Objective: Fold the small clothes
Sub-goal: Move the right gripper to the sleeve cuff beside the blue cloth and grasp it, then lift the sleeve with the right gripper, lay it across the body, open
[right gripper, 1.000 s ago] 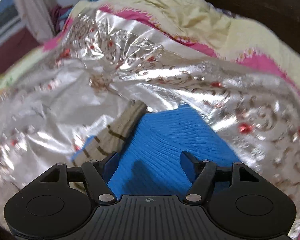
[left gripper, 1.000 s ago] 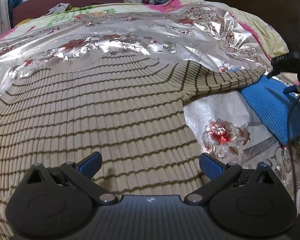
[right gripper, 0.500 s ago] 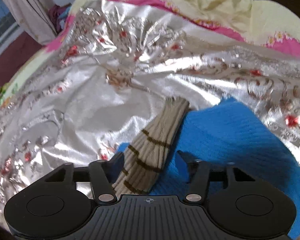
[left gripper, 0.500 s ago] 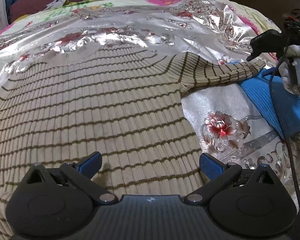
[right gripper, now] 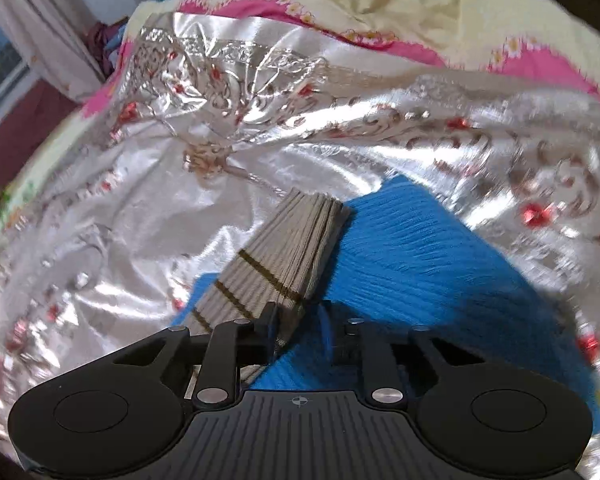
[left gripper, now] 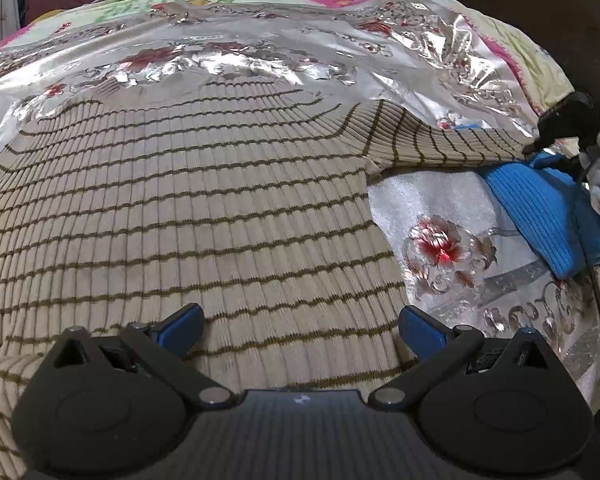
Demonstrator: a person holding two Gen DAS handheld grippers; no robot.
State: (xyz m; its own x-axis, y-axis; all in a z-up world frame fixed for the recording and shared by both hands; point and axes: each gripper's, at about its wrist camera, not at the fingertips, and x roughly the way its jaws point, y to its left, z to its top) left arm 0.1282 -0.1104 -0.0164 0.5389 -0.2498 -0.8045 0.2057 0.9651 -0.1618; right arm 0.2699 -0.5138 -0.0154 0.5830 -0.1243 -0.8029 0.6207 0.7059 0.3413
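On the bed, across a silver floral bedspread [left gripper: 432, 200], my current holdings. Item one: beige striped sweater [left gripper: 180, 216], spread flat, body beneath my left gripper [left gripper: 302, 330], whose jaws stand released and wide above the knit, touching nothing I can confirm. Item two: its sleeve [right gripper: 288, 252], stretched out sideways and lying partly over a blue knit garment [right gripper: 432, 264]. My right gripper [right gripper: 300, 320] is closing around the sleeve near its cuff; cloth sits between the jaws, presumably so I can carry the sleeve inward for the fold.
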